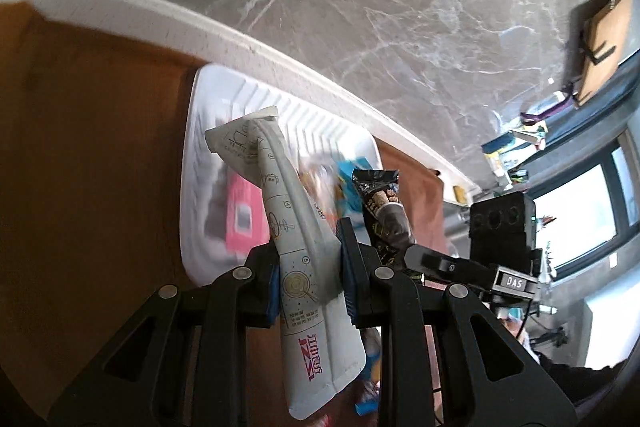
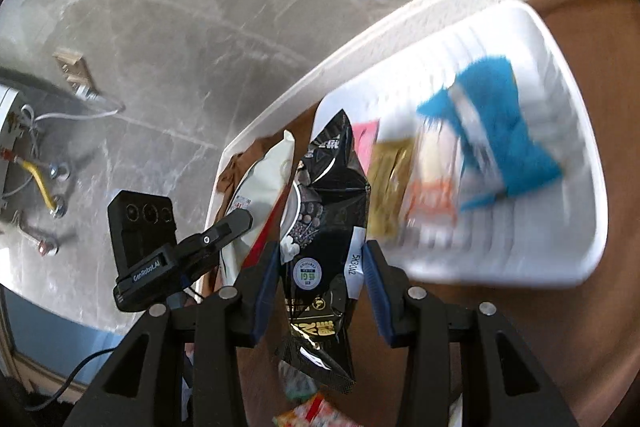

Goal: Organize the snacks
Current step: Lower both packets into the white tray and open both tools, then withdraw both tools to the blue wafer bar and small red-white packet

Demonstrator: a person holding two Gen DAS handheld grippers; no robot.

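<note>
Left wrist view shows you the left gripper (image 1: 308,259) with its jaws nearly closed, pressing on the white snack pouch (image 1: 298,227) about at its middle. In the right wrist view, the right gripper (image 2: 320,279) has a black snack bag (image 2: 324,227) between its jaws. The opening is narrow, yet a small gap shows on each side, so I judge it holds the bag only by the puffed body. Both packets hang above the brown surface (image 1: 92,155), just before the white tray (image 2: 560,39), where a blue packet (image 2: 496,131), a gold one (image 2: 390,183) and a pink one (image 1: 244,215) already lie.

You should expect both packets to be light, soft and a little slippery, because they are thin film with air inside. They will bend and swing when you move. A hold on the flat sealed edge or across the middle is probably the safest; a hard squeeze may crush the contents.

For writing, the white pouch carries red characters near its bottom and numbered drawings. "DAS" stands on the right device as the left camera sees it, and "GenRobot.AI" on the left device in the other view.
</note>
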